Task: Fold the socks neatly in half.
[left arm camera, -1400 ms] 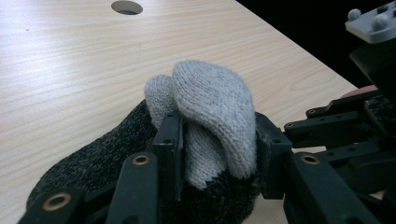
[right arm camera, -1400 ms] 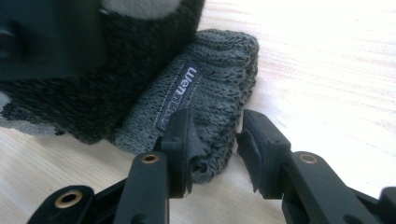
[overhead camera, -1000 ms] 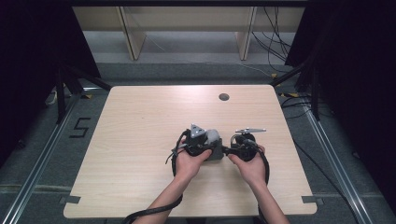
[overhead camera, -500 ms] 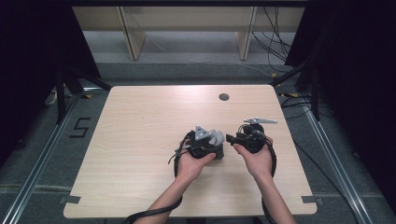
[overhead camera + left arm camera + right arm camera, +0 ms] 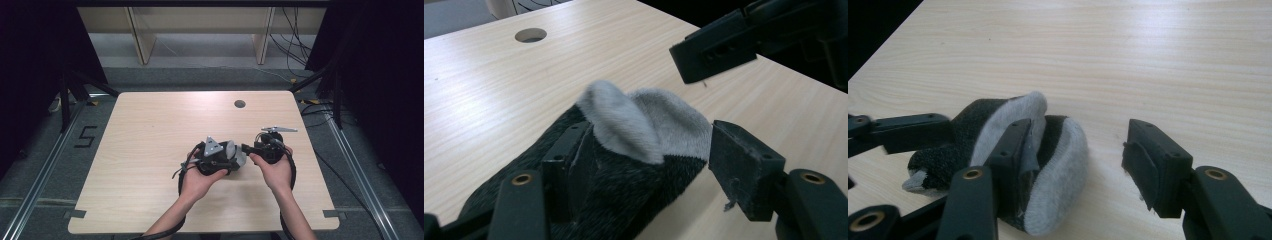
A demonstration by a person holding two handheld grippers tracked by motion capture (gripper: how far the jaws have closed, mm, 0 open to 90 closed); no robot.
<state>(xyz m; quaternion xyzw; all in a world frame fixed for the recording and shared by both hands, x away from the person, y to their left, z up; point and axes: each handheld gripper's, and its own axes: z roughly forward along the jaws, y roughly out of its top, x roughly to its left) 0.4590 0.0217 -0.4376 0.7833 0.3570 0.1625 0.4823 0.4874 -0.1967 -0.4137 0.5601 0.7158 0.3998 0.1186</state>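
The left hand-held gripper (image 5: 639, 165) is seen with its jaws spread, just opened further, one jaw tucked inside the dark, grey-cuffed sock (image 5: 644, 130). The right hand-held gripper (image 5: 1078, 165) is likewise parted, one jaw inside the cuff (nothing pinched). The sock is kept low over the pale tabletop (image 5: 150, 130), near its cable hole (image 5: 240, 104). Both grippers have been raised slightly since earlier.

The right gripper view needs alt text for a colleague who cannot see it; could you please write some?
A dark sock with a grey cuff lies bunched on a light wooden table, with one jaw of the open right gripper tucked into its opening and the other jaw standing clear of it.
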